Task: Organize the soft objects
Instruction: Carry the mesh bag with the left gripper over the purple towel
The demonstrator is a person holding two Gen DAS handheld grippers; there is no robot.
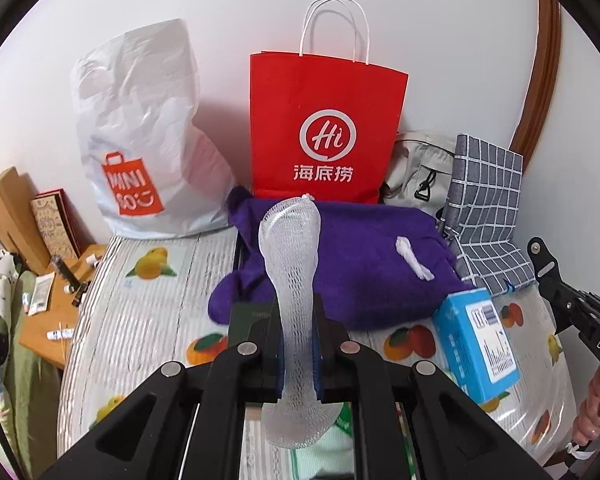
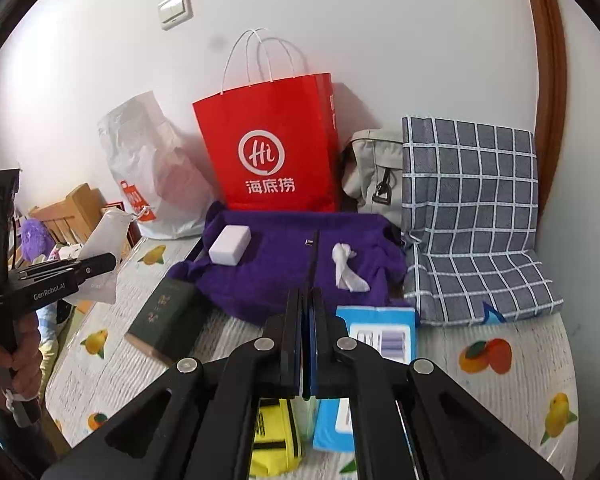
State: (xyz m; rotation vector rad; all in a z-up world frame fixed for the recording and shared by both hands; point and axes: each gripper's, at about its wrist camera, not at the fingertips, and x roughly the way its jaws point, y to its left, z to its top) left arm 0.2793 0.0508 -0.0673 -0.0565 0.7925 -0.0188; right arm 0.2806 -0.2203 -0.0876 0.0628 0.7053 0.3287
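My left gripper point(image 1: 296, 304) is shut on a white foam net sleeve point(image 1: 290, 240), which sticks up past the fingers and hangs out below them. It hovers above a purple cloth point(image 1: 364, 264) lying on the table with a crumpled white tissue point(image 1: 414, 260) on it. The right wrist view shows that gripper point(image 2: 100, 264) at the left with the net point(image 2: 104, 240) in it. My right gripper point(image 2: 311, 280) is shut, with nothing seen between its pads. It points at the purple cloth point(image 2: 284, 272), the tissue point(image 2: 346, 268) and a white block point(image 2: 230, 246).
Along the wall stand a white plastic bag point(image 1: 140, 140), a red paper bag point(image 1: 324, 128), a beige bag point(image 1: 420, 168) and a grey checked cloth point(image 1: 488, 216). A blue box point(image 2: 380, 332), a dark green book point(image 2: 168, 316) and a yellow item point(image 2: 276, 436) lie near the front of the fruit-print table cover point(image 1: 148, 320).
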